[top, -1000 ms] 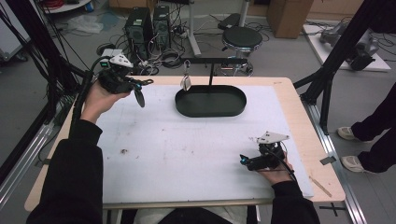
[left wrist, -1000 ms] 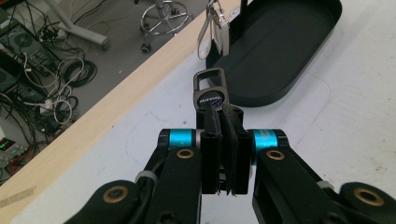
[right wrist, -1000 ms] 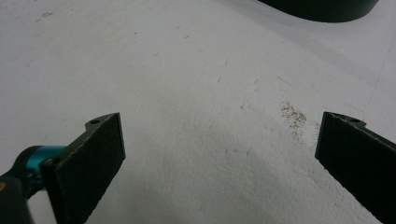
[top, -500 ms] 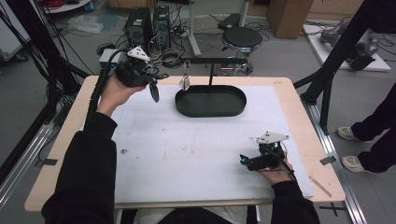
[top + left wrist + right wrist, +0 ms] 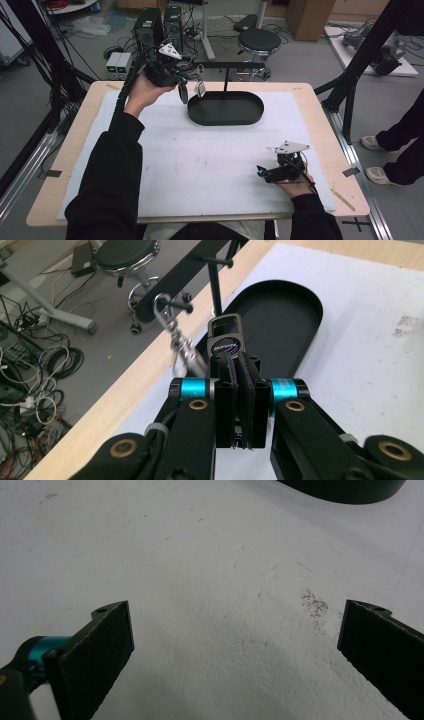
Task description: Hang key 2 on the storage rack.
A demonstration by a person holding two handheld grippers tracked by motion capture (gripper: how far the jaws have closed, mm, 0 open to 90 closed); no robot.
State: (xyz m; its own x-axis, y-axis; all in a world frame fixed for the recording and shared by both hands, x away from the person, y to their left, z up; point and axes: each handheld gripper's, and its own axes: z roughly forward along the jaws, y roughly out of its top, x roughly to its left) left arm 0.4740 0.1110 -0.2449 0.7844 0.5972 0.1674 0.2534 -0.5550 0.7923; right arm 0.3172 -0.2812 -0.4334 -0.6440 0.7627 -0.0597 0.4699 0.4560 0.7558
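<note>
- The left gripper (image 5: 183, 92) is raised over the far left part of the table (image 5: 320, 130), at about 11 o'clock from the middle of the white mat (image 5: 210, 165).
- Its jaws are clenched on a dark keychain tag (image 5: 225, 342); in the left gripper view the tag stands up just past the jaw tips, with a silver clasp (image 5: 172, 335) hanging at its 10 o'clock.
- In the high view the keychain tag (image 5: 200, 89) hangs close below the left end of the black stand's crossbar (image 5: 235, 65); whether the clasp is hooked on a peg I cannot tell.
- The stand's oval black tray (image 5: 226, 108) sits at 12 o'clock on the mat, with the post rising from its far side.
- The right gripper (image 5: 261, 172) rests low on the mat at about 4 o'clock, held by the right hand (image 5: 292, 186).
- In the right gripper view its jaws stand wide apart, released, with bare mat (image 5: 210, 580) between them.
</note>
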